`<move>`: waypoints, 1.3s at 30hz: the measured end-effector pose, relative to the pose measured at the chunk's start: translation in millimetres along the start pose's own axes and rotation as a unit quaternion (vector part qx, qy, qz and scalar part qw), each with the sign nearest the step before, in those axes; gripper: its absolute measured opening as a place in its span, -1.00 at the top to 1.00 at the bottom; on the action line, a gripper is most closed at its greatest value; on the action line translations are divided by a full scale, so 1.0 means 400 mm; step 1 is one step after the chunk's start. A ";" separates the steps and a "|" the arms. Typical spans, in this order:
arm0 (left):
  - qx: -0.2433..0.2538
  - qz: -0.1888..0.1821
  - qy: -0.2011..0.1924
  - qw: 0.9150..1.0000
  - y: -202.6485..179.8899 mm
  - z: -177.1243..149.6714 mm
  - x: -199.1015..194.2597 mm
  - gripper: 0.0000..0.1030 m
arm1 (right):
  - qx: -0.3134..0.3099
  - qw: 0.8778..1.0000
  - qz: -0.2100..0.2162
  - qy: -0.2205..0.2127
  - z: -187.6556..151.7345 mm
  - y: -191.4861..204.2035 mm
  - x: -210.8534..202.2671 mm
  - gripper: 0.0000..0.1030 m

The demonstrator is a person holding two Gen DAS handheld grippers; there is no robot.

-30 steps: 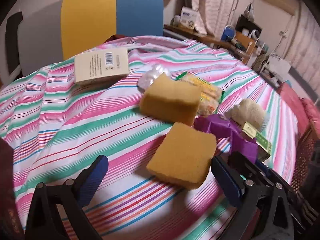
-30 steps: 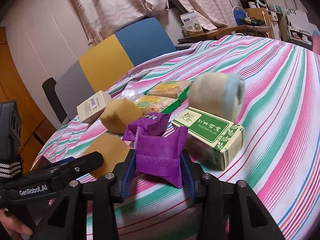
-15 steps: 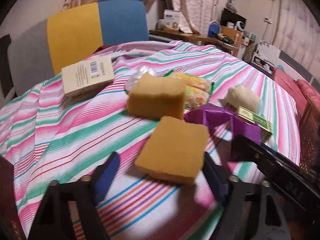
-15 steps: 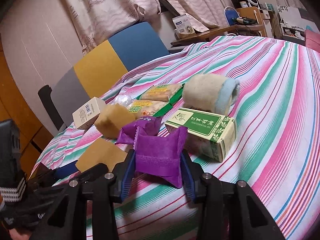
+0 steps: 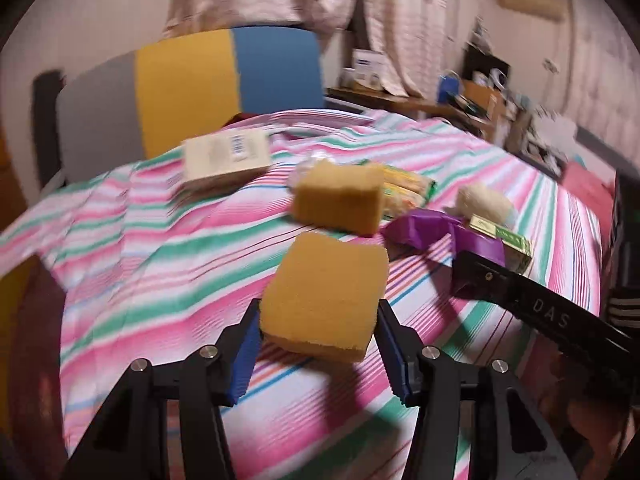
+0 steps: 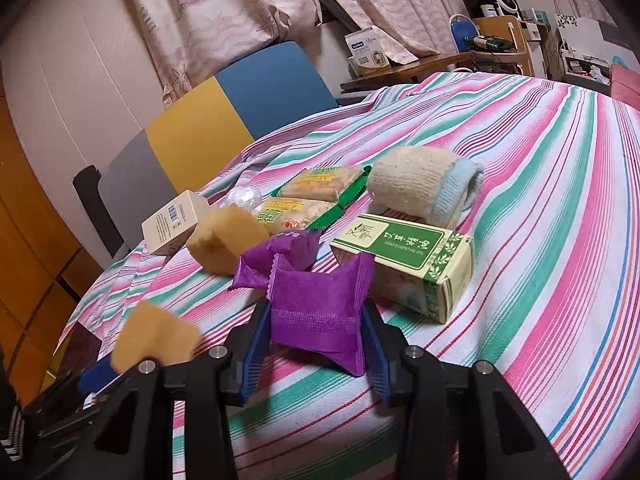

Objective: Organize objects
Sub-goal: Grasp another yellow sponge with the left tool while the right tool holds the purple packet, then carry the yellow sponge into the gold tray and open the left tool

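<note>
The left tool [image 5: 318, 350] pinches a flat, square, yellow-ochre sponge [image 5: 326, 296] between its blue-padded fingers [image 5: 244, 354], one pad against each side of the sponge's near end. The sponge appears held clear of the pink, green and white striped cloth [image 5: 140, 248] that covers the table. In the right wrist view the same sponge [image 6: 156, 336] shows blurred at lower left.

The right tool [image 6: 316, 338] pinches a purple crinkle-edged non-woven packet [image 6: 318, 312] by its near end, blue pads [image 6: 256, 340] pressed on both sides. A second purple packet [image 6: 280, 258] lies just behind it, touching it.

Just right of the held packet lies a long green and cream cardboard box printed "essential oil" [image 6: 404, 256]. Behind that box, touching it, rests a rolled beige knitted sock with a pale blue cuff [image 6: 424, 188].

A thicker yellow-ochre sponge block [image 6: 224, 236] sits left of the purple packets, with two green-edged snack packs of yellow biscuits [image 6: 316, 196] behind it, lying side by side. A clear crinkled plastic ball [image 6: 244, 198] is beside the packs, and a cream cardboard box with a barcode [image 6: 174, 222] lies further left, near the table edge.

Beyond the table stands a chair with a grey, yellow and blue back [image 6: 224, 120].
</note>
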State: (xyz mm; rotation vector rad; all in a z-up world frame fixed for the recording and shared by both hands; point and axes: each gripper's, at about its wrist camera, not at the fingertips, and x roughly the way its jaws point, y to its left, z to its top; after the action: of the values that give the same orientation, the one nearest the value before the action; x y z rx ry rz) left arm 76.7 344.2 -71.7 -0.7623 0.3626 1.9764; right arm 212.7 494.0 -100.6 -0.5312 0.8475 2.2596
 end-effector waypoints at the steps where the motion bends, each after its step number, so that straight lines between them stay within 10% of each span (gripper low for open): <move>1: -0.007 0.004 0.001 1.000 0.005 -0.005 -0.007 -0.06 | -0.001 1.000 -0.001 0.000 0.000 0.001 0.000 0.14; 25: -0.107 0.062 -0.087 0.989 0.156 -0.123 -0.376 -0.07 | -0.186 0.982 0.004 -0.005 -0.070 0.144 -0.023 0.14; 39: -0.189 0.133 -0.088 0.969 0.328 -0.184 -0.465 -0.08 | -0.182 0.983 0.012 0.013 -0.066 0.146 -0.013 0.14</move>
State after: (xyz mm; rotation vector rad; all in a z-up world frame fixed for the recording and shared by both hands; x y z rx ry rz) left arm 55.9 112.5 -15.1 -0.7962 -0.0252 2.3866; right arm 179.0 439.9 -91.5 -0.7171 0.4527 2.4486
